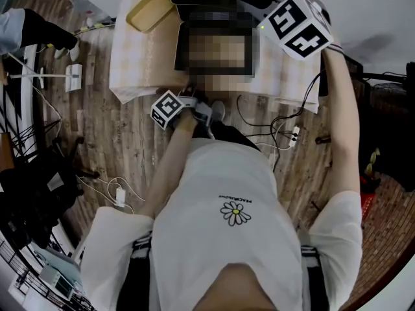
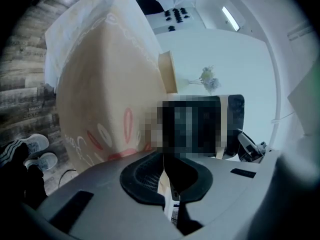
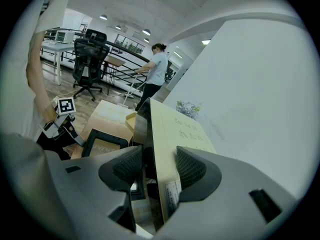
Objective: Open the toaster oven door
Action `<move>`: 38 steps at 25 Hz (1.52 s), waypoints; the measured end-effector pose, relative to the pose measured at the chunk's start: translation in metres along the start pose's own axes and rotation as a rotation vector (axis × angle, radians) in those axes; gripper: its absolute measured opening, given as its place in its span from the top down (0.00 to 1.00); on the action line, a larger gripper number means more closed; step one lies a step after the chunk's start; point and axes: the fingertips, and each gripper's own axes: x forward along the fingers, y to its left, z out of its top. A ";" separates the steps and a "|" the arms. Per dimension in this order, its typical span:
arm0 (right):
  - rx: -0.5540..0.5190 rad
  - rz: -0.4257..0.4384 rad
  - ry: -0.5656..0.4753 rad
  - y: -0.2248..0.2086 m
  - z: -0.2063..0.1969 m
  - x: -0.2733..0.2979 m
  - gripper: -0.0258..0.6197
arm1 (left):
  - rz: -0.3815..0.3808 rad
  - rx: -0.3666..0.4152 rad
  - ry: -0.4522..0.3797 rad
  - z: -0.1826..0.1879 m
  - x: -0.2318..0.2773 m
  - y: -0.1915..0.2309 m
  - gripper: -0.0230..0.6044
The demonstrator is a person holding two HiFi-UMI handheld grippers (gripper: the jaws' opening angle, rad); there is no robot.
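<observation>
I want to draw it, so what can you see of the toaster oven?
The toaster oven is a box with a cream shell, maybe painted metal, faintly printed, and a dark front. It stands upright on a cloth-covered table. Its door, a dark frame round glass, lies open and about flat. The right gripper clamps an upper edge of the box; the left gripper, shut, sits by the door's outer edge.

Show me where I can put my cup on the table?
Bare cloth sits left of the open door, between the tray and the near edge. Another patch sits right of the door, up to the cloth's right edge. The middle is crowded: oven and door.
</observation>
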 end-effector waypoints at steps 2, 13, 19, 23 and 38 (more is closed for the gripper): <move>0.001 0.001 0.000 0.000 0.000 0.000 0.65 | -0.001 -0.002 -0.003 0.000 0.000 0.000 0.94; 0.002 0.001 0.004 0.000 0.000 0.000 0.65 | 0.001 -0.015 -0.045 0.009 -0.014 0.002 0.94; 0.009 0.001 0.015 0.001 0.000 -0.001 0.65 | -0.002 0.043 -0.103 0.035 -0.025 -0.009 0.93; 0.015 0.025 0.027 -0.001 0.002 0.000 0.65 | 0.002 0.118 -0.182 0.066 -0.032 -0.026 0.93; 0.106 -0.138 -0.269 -0.027 0.057 -0.073 0.75 | -0.311 0.971 -0.335 0.126 -0.038 -0.305 0.93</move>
